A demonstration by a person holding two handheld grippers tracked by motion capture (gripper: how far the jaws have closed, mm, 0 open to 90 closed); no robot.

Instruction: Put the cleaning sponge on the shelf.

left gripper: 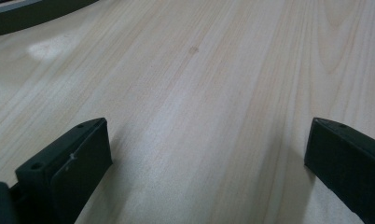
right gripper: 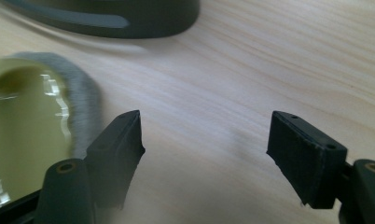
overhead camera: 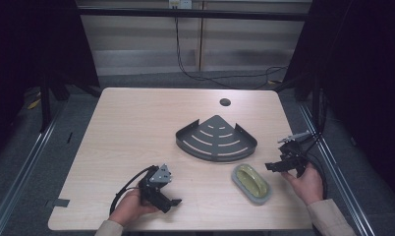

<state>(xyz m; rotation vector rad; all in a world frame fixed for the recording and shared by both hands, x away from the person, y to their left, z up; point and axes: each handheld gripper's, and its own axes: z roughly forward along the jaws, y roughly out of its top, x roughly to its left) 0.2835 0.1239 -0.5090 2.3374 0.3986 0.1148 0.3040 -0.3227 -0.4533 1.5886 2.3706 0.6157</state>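
In the right gripper view, the soap dish is blurred and cut off by the left edge. The corner shelf is cut off by the top edge there, and in the left gripper view only a corner strip of it is visible.
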